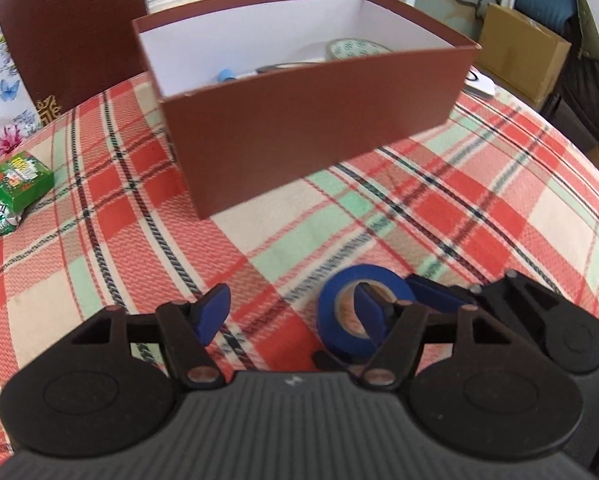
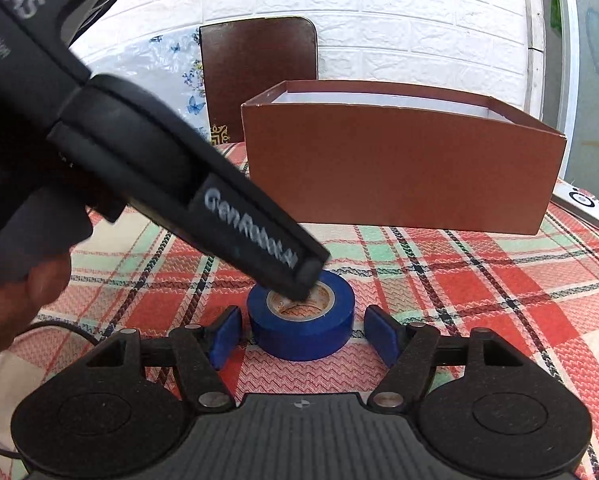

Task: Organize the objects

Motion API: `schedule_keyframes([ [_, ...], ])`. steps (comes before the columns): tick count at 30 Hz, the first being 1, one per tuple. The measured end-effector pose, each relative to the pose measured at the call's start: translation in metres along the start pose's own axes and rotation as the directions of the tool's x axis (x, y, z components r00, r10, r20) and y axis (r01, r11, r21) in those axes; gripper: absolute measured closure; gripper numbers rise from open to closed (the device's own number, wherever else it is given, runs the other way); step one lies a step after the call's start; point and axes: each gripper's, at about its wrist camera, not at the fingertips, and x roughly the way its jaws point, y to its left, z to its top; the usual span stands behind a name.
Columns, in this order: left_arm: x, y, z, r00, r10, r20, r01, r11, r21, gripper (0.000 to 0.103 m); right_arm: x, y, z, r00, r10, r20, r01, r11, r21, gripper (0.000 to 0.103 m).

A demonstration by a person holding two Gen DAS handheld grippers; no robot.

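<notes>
A blue tape roll (image 2: pixel 301 322) lies flat on the plaid tablecloth in front of an open brown box (image 2: pixel 399 168). My right gripper (image 2: pixel 305 336) is open with one blue finger on each side of the roll, not touching it. My left gripper (image 1: pixel 289 312) is open; its right finger dips into the hole of the roll (image 1: pixel 339 320), its left finger (image 1: pixel 211 312) is free. In the right wrist view the left gripper's body (image 2: pixel 227 216) reaches down from the upper left into the roll. The box (image 1: pixel 299 132) holds another tape roll (image 1: pixel 355 49) and a blue item (image 1: pixel 226 75).
A brown box lid (image 1: pixel 67 32) leans against the wall behind the table. Green packets (image 1: pixel 17 184) lie at the table's left edge. A white remote (image 2: pixel 581 202) lies right of the box. A cardboard carton (image 1: pixel 519 52) stands beyond the table at right.
</notes>
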Motion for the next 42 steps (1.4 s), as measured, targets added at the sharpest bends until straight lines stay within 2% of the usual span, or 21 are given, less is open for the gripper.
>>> schedule_keyframes([
  [6, 0.004, -0.008, -0.007, 1.0, 0.023, -0.011, -0.022, 0.999, 0.026, 0.036, 0.0, -0.004, 0.001, 1.0, 0.006, 0.004, -0.006, 1.0, 0.008, 0.033],
  [7, 0.004, -0.007, -0.007, 1.0, 0.023, -0.012, -0.023, 0.999, 0.023, 0.037, 0.0, -0.003, 0.001, 1.0, 0.004, 0.004, -0.004, 1.0, 0.004, 0.036],
  [8, 0.004, -0.006, -0.007, 1.0, 0.021, -0.013, -0.021, 1.0, 0.02, 0.04, 0.001, -0.003, 0.001, 1.0, 0.003, 0.005, -0.003, 1.0, -0.001, 0.043],
  [10, 0.004, -0.006, -0.008, 1.0, 0.004, -0.013, -0.004, 1.0, 0.015, 0.052, 0.001, -0.001, 0.001, 1.0, -0.001, 0.007, 0.001, 1.0, -0.018, 0.045],
  [12, 0.003, -0.007, -0.007, 0.999, -0.029, -0.018, 0.029, 0.999, 0.019, 0.079, -0.002, 0.003, 0.002, 1.0, 0.007, 0.015, -0.007, 0.999, -0.044, 0.046],
  [13, 0.002, -0.009, -0.006, 0.999, -0.038, -0.022, 0.039, 0.999, 0.027, 0.081, -0.002, 0.003, 0.004, 0.999, 0.018, 0.028, -0.017, 0.998, -0.058, 0.046],
  [19, -0.028, -0.004, 0.016, 0.996, -0.015, 0.087, 0.011, 0.999, 0.046, 0.081, -0.012, 0.004, 0.031, 0.988, -0.008, 0.156, 0.023, 0.995, -0.094, 0.046],
  [24, -0.054, 0.009, 0.057, 0.978, 0.014, 0.209, -0.025, 0.998, 0.052, 0.081, -0.005, -0.002, 0.075, 0.961, -0.025, 0.276, 0.059, 0.992, -0.114, 0.046],
  [28, -0.05, 0.019, 0.091, 0.967, 0.041, 0.252, -0.05, 0.998, 0.031, 0.081, 0.019, -0.014, 0.107, 0.95, -0.031, 0.31, 0.064, 0.993, -0.097, 0.046],
  [32, -0.032, 0.025, 0.116, 0.965, 0.049, 0.258, -0.055, 0.998, 0.017, 0.081, 0.052, -0.029, 0.125, 0.954, -0.062, 0.294, 0.087, 0.993, -0.075, 0.046],
  [35, -0.016, 0.027, 0.127, 0.966, 0.058, 0.251, -0.062, 0.998, 0.006, 0.077, 0.072, -0.041, 0.131, 0.96, -0.092, 0.263, 0.11, 0.993, -0.053, 0.047],
  [37, -0.005, 0.026, 0.13, 0.966, 0.074, 0.247, -0.075, 0.997, -0.003, 0.07, 0.08, -0.049, 0.132, 0.962, -0.097, 0.255, 0.109, 0.993, -0.033, 0.047],
  [39, 0.001, 0.024, 0.131, 0.964, 0.093, 0.248, -0.096, 0.995, -0.001, 0.055, 0.083, -0.052, 0.133, 0.957, -0.127, 0.262, 0.138, 0.99, -0.023, 0.04],
  [40, 0.003, 0.024, 0.131, 0.966, 0.095, 0.239, -0.097, 0.995, -0.002, 0.052, 0.084, -0.053, 0.133, 0.954, -0.137, 0.267, 0.148, 0.989, -0.024, 0.037],
  [42, 0.006, 0.022, 0.127, 0.968, 0.116, 0.224, -0.117, 0.993, -0.006, 0.05, 0.083, -0.052, 0.133, 0.95, -0.148, 0.275, 0.16, 0.987, -0.022, 0.037],
])
